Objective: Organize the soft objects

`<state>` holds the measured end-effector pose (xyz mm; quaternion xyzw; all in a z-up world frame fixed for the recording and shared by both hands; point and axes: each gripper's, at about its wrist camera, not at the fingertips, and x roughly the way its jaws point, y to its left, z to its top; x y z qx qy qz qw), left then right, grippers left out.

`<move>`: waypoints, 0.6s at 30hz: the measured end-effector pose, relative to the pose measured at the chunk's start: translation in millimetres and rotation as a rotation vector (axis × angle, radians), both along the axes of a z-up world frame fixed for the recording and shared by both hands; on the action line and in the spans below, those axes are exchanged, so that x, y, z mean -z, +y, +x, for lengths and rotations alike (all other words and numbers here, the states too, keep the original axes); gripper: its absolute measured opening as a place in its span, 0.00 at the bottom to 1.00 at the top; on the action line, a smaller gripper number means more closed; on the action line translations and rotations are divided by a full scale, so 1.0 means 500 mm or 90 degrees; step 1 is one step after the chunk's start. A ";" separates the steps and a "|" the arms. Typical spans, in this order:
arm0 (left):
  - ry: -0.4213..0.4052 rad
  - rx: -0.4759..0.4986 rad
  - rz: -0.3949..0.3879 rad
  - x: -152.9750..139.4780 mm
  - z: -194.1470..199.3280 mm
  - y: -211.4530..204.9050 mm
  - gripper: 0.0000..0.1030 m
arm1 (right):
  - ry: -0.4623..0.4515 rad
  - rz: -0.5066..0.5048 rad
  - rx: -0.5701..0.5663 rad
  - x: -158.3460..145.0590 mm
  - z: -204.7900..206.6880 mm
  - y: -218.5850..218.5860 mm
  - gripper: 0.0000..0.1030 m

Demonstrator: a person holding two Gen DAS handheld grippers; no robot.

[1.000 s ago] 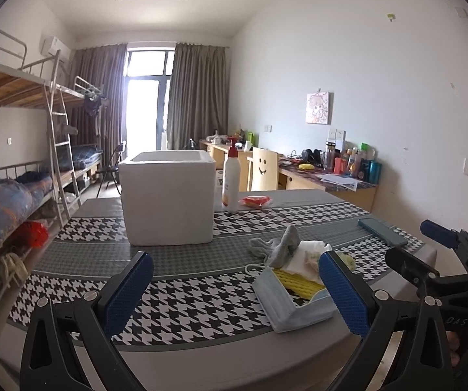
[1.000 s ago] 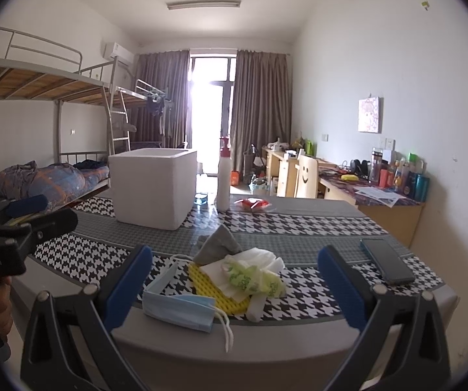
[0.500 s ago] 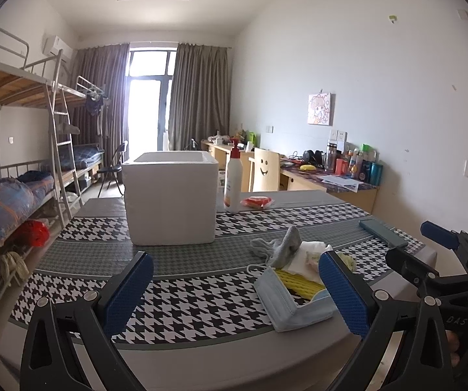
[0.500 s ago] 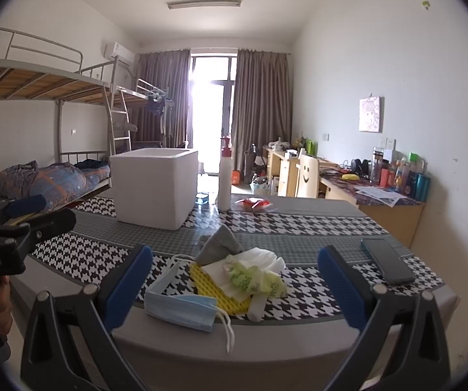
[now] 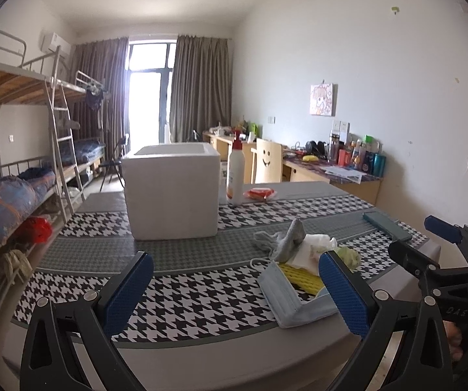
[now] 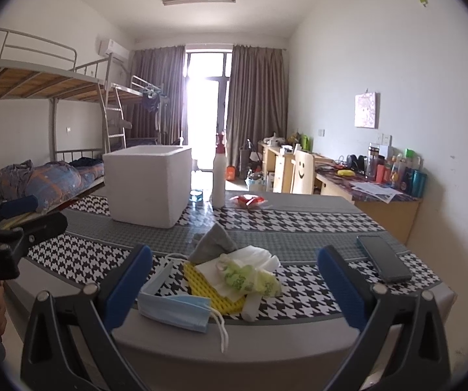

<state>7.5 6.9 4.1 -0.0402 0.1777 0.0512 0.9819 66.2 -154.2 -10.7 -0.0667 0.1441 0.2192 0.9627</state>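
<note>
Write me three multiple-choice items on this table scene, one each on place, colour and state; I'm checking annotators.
1. Where is the phone?
A. right of the soft pile
B. inside the foam box
C. under the mask

2. What colour is the face mask?
A. red
B. blue
C. black

3. How is the right gripper?
A. shut on the mask
B. shut on the sock
C. open, holding nothing

Answers:
1 A, it lies on the tablecloth beside the pile.
2 B, its pleats are light blue.
3 C, its fingers stand wide apart.
</note>
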 end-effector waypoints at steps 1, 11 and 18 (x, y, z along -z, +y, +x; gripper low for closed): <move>0.006 0.002 -0.004 0.002 0.008 0.000 0.99 | 0.008 -0.006 0.004 0.002 0.006 0.002 1.00; 0.069 0.035 -0.008 0.038 0.066 -0.009 0.99 | 0.058 -0.041 0.009 0.028 0.048 0.014 0.99; 0.095 0.065 0.009 0.065 0.090 -0.026 0.99 | 0.086 -0.048 0.020 0.038 0.083 0.008 1.00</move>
